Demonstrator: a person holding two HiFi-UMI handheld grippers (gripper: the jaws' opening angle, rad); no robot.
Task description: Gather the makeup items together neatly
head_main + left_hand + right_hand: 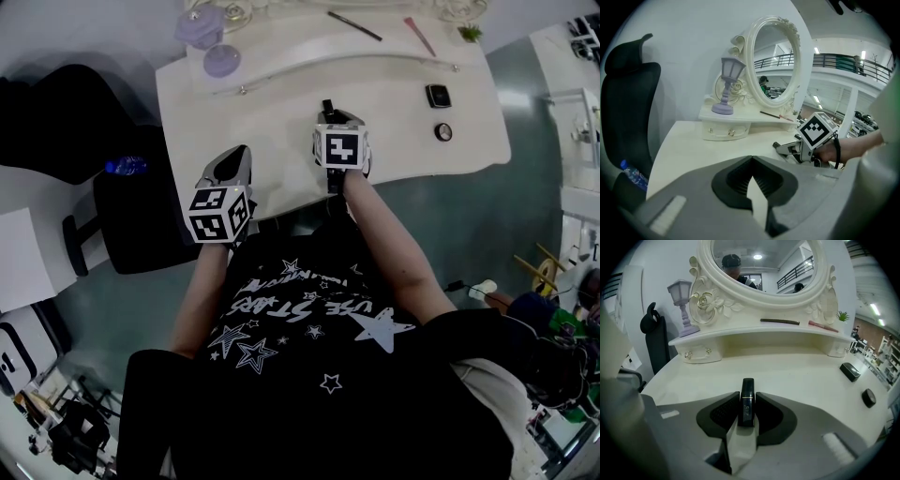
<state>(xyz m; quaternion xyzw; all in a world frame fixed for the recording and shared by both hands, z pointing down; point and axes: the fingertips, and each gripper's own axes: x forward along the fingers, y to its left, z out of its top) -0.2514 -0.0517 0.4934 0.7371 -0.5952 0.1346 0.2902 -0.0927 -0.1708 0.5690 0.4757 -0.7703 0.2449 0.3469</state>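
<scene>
Held item: a slim, dark, glossy makeup tube [747,409] stands upright between the jaws of the right hand-held gripper [748,398], which is clenched on both its sides.
Where: above the near middle of the cream-white desk [272,98].
Left hand-held gripper [751,160]: jaws closed tip to tip with nothing between them, over the desk's near edge, beside the right one.
Loose on desk: a black rectangular compact [850,371] and a small round black case [868,398] lie near each other on the right side, well apart from the tube.
Raised shelf [754,337]: carries a thin dark pencil [780,321] and a pink pencil [823,326].
Behind: an oval white-framed mirror [751,61], and a lavender lantern-shaped lamp [729,84] at the shelf's left end.
</scene>
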